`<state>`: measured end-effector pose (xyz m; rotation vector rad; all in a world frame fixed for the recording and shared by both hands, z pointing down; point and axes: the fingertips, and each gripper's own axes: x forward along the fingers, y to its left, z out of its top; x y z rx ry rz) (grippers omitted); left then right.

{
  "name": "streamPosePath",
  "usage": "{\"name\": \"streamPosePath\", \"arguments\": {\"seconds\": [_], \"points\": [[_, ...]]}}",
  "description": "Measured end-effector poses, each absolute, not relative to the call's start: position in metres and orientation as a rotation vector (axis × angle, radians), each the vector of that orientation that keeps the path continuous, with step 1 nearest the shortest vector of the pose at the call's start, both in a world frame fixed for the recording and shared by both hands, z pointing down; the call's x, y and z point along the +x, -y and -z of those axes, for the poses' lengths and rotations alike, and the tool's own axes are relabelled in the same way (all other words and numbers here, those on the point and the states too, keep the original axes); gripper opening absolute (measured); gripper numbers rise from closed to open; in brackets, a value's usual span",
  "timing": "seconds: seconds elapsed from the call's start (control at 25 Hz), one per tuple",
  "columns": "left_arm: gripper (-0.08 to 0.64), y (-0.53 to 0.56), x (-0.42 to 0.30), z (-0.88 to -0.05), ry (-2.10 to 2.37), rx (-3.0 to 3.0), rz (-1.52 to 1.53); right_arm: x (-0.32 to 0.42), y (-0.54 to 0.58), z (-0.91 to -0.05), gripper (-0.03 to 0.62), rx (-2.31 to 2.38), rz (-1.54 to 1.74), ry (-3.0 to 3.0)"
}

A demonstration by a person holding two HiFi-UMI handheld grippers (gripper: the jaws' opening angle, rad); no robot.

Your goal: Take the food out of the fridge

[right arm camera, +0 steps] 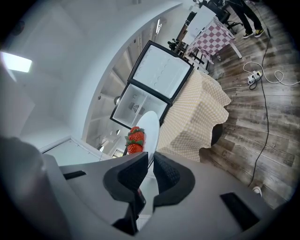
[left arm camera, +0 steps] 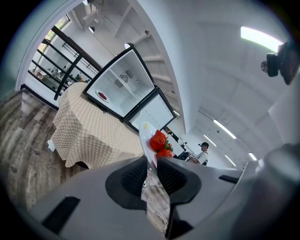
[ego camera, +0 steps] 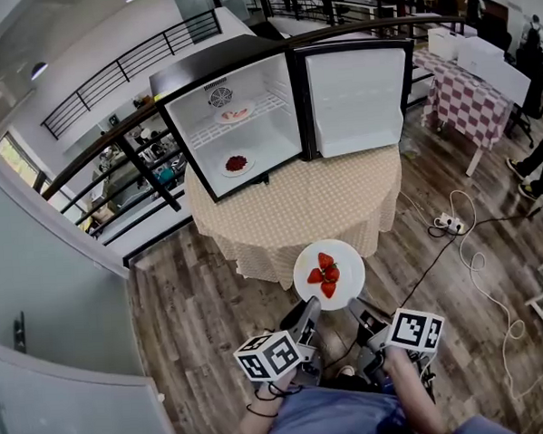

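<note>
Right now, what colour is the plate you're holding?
White; the plate shows best in the head view.

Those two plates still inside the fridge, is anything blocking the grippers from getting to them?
The door stands wide open, and nothing sits in front of the upper plate or the lower plate. But the left gripper and right gripper are both shut on the strawberry plate, held between them and the fridge.

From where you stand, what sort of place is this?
Probably an open office or lab mezzanine, not a home kitchen: a black railing runs behind, the mini fridge sits on a cloth-covered table, and cables trail across the wood floor.
</note>
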<state>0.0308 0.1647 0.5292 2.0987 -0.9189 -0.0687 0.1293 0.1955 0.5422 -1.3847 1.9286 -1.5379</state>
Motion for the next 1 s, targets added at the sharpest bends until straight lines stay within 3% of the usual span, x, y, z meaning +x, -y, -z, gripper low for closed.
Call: {"name": "streamPosePath", "arguments": {"seconds": [1.0], "points": [[0.077, -0.167, 0.041, -0.522, 0.929, 2.113, 0.074, 0.137, -0.196, -0.533, 0.043, -1.356, 1.521, -1.931]]}}
